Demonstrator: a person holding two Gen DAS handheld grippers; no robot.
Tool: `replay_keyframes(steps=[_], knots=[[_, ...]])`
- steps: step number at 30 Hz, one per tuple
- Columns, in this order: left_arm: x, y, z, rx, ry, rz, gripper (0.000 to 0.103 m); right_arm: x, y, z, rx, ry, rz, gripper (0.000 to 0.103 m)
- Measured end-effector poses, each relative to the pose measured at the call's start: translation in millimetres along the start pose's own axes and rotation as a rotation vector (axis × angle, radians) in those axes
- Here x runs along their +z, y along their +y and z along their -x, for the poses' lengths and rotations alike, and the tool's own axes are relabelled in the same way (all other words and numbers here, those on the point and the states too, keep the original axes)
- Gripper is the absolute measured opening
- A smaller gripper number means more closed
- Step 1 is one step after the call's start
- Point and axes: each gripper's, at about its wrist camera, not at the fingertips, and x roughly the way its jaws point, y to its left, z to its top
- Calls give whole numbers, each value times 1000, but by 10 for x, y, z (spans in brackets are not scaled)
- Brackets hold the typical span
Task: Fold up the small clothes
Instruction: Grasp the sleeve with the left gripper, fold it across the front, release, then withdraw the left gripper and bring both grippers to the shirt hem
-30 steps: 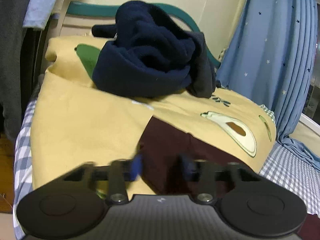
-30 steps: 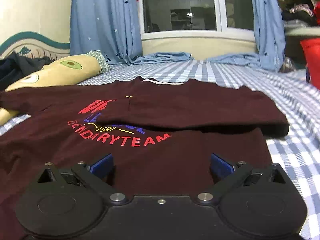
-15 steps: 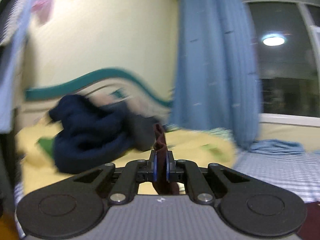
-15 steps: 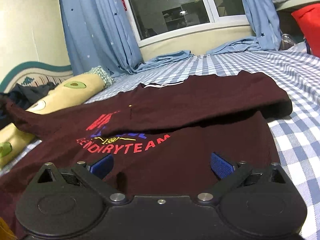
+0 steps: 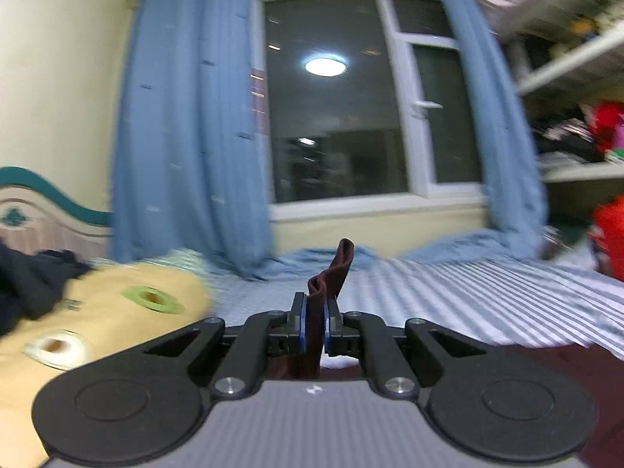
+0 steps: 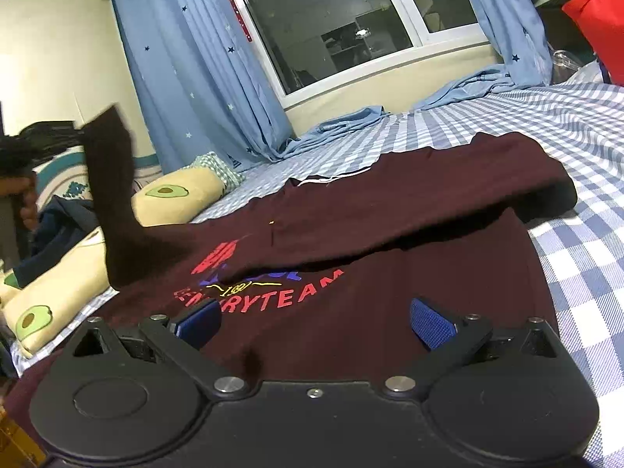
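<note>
Bed: checked blue sheet (image 6: pixel 565 124) under our maroon T-shirt (image 6: pixel 390 312), avocado pillow (image 6: pixel 175 195) alongside.
Done: we judge one side already folded across the chest print.
Left tool (image 5: pixel 314 329): clenched on the shirt's other sleeve (image 6: pixel 113 179), lifted clear of the bed.
Right tool (image 6: pixel 314 318): released, low over the hem.
Left to do: lay this sleeve over, then fold the body.

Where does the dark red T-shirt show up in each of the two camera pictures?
Left wrist view: only a pinched strip of the dark red T-shirt shows, low at centre, clamped in the left hand-held gripper.
Right wrist view: it fills the middle, spread on the checked bedsheet, one sleeve lifted at the left.
Shared landmark: the avocado-print pillow, left in both.
</note>
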Motion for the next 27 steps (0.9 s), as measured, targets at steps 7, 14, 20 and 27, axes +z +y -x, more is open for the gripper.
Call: replay_keyframes(steps=[7, 14, 20, 27], knots=[[-509, -667, -87, -227, 141, -33, 7, -13, -2, 15, 21, -3, -13, 103], [-962, -804, -247, -390, 331, -11, 14, -19, -16, 33, 31, -9, -25, 103], [-1055, -613, -161, -395, 379, 5, 65, -18, -19, 37, 30, -9, -25, 103], [-988, -166, -133, -311, 403, 10, 102, -21, -23, 35, 29, -7, -24, 103]])
